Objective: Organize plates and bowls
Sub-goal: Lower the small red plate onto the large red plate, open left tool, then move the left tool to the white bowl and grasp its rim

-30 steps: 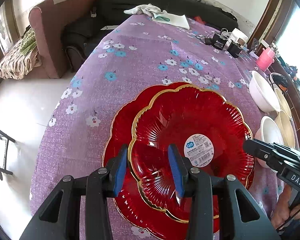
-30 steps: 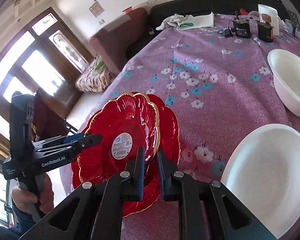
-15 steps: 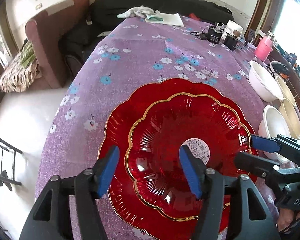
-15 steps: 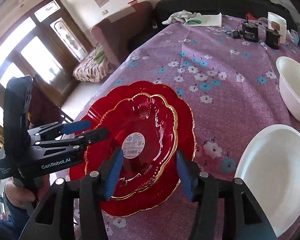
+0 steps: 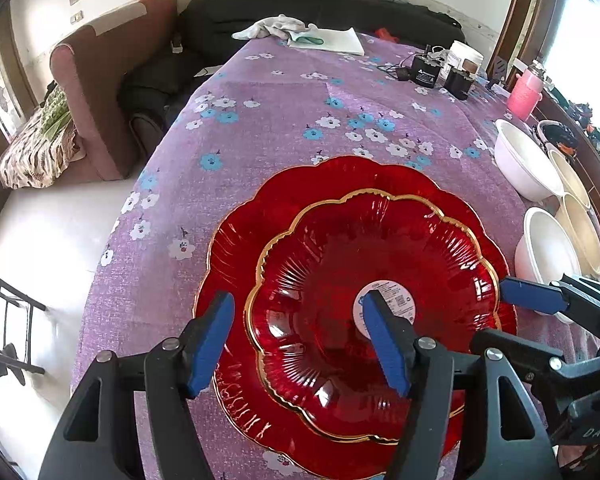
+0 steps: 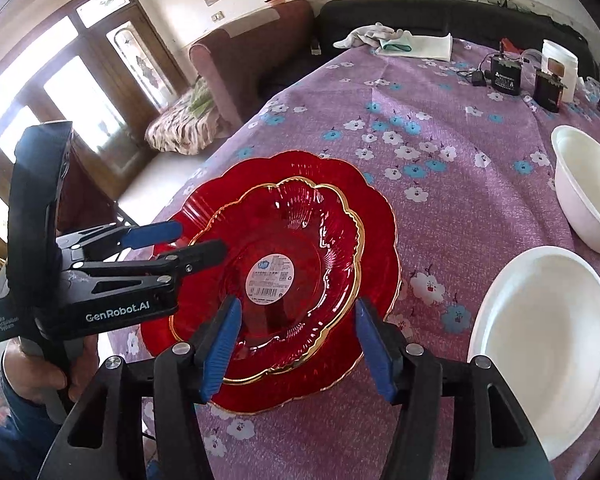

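A small red scalloped plate with a gold rim and a white label (image 5: pixel 340 320) (image 6: pixel 284 264) lies stacked on a larger red scalloped plate (image 5: pixel 244 232) (image 6: pixel 372 208) on the purple flowered tablecloth. My left gripper (image 5: pixel 300 340) is open above the near edge of the stack, holding nothing. My right gripper (image 6: pixel 296 340) is open at the stack's near rim, empty. It also shows in the left wrist view (image 5: pixel 528 300), and the left gripper shows in the right wrist view (image 6: pixel 172 240). White bowls (image 6: pixel 540 328) (image 5: pixel 524 164) stand to the right.
Cream bowls (image 5: pixel 580 224) sit at the table's right edge. A pink cup (image 5: pixel 522 94), black chargers (image 5: pixel 426 72), a white jar (image 6: pixel 558 68) and a folded cloth (image 5: pixel 324 38) lie at the far end. An armchair (image 5: pixel 108 80) stands left of the table.
Both grippers have opened and let go of the small red plate. It has dropped flat onto the larger plate, and both grippers have drawn back slightly.
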Tool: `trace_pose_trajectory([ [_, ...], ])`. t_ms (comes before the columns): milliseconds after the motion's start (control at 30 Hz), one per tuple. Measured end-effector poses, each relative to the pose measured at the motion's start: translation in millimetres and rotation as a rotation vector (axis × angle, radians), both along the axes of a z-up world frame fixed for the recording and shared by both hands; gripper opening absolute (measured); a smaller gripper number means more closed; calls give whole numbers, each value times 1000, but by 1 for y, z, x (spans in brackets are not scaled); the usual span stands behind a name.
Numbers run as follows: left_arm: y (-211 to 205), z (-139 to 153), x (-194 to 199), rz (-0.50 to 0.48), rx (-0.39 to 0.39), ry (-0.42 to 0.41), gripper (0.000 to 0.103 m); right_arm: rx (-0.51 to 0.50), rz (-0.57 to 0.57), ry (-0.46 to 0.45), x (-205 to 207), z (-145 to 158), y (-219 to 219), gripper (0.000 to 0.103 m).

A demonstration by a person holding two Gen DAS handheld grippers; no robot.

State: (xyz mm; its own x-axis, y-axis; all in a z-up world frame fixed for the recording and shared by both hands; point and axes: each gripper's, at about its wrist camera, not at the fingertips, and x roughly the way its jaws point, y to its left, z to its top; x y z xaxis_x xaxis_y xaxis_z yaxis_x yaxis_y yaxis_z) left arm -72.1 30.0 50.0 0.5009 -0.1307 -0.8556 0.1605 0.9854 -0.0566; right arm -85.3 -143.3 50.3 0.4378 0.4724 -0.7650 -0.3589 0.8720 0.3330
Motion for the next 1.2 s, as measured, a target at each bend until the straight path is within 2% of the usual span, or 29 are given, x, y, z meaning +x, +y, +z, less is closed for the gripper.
trace_pose_trajectory([
  [233,-4,4,-3,-8,3,-12,67,-29,-1,-33,-12,7,-4,69],
  [400,-10,10,-6,-25,-1,-28,67,-60,-33,-80,-23,16,-19,69],
  [467,-16,13,-7,-39,-4,-35,67,-107,-83,-123,-28,23,-28,69],
  [600,-32,18,-9,-78,-9,-47,68,-256,-254,-240,-37,36,-51,69],
  [667,-42,20,-10,-104,-10,-54,68,-335,-344,-291,-41,40,-63,73],
  [767,-61,22,-11,-147,-9,-60,68,-412,-441,-322,-45,43,-84,76],
  [900,-88,27,-13,-206,-15,-71,69,-385,-529,-345,-54,44,-121,76],
  [967,-100,29,-14,-228,-14,-75,69,-380,-572,-371,-62,43,-139,72],
  [1200,-144,33,-11,-305,-16,-83,69,-234,-573,-232,-76,31,-187,72],
])
